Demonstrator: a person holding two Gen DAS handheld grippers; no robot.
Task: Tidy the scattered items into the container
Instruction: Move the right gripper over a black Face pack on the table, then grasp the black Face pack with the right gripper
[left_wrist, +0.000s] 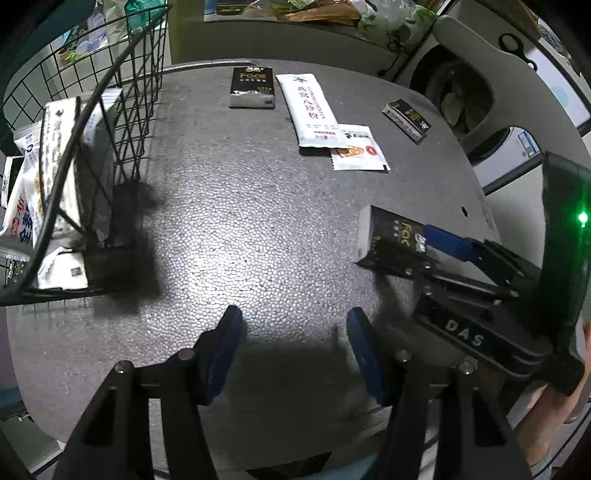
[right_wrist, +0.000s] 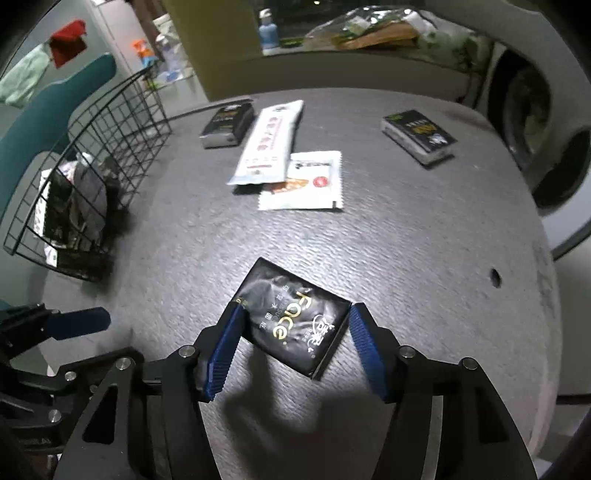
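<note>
Our right gripper (right_wrist: 293, 332) stands over a black pack (right_wrist: 293, 321) on the table (right_wrist: 424, 240), jaws parted. The left pad touches the pack's corner; whether the right pad does, we cannot tell. Our left gripper (left_wrist: 293, 345) hangs half open over bare table with nothing between its pads.

We count three black packs: this one, a second (left_wrist: 252, 87) at the far edge, a third (left_wrist: 406, 119) far right. There are two white sachets: a long one (left_wrist: 310, 110) just beside the second pack, overlapping a square one (left_wrist: 360, 149).

The wire basket (left_wrist: 122, 110) stands at the table's left and already holds several white and dark packets (left_wrist: 59, 155).

Only the left view shows a person's hand (left_wrist: 554, 398) on the right gripper's handle; only the right view shows the pack's printed face.
</note>
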